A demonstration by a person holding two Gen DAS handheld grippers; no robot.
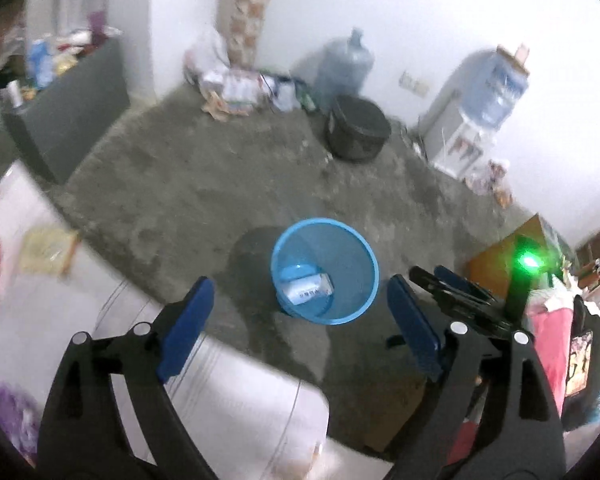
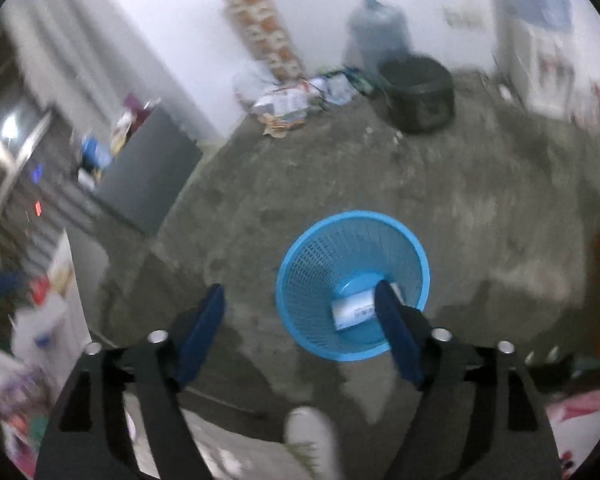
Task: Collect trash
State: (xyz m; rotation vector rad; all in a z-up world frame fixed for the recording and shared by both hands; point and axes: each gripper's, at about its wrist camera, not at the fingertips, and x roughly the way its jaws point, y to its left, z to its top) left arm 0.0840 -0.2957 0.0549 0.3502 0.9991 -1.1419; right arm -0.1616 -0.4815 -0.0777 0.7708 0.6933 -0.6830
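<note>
Hovering over the blue bin on the floor, both grippers empty.
Left gripper and right gripper hang with jaws spread wide, nothing between them; a white carton lies inside, likely trash.

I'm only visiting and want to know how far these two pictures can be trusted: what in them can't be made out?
- The print on the white box in the blue basket: too small in the left view, blurred in the right.
- The same box: partly hidden in the right view by a finger of the right gripper.
- The heap of litter by the far wall: smeared by motion, items untellable.
- The water dispenser: cut off by the right view's edge.
</note>
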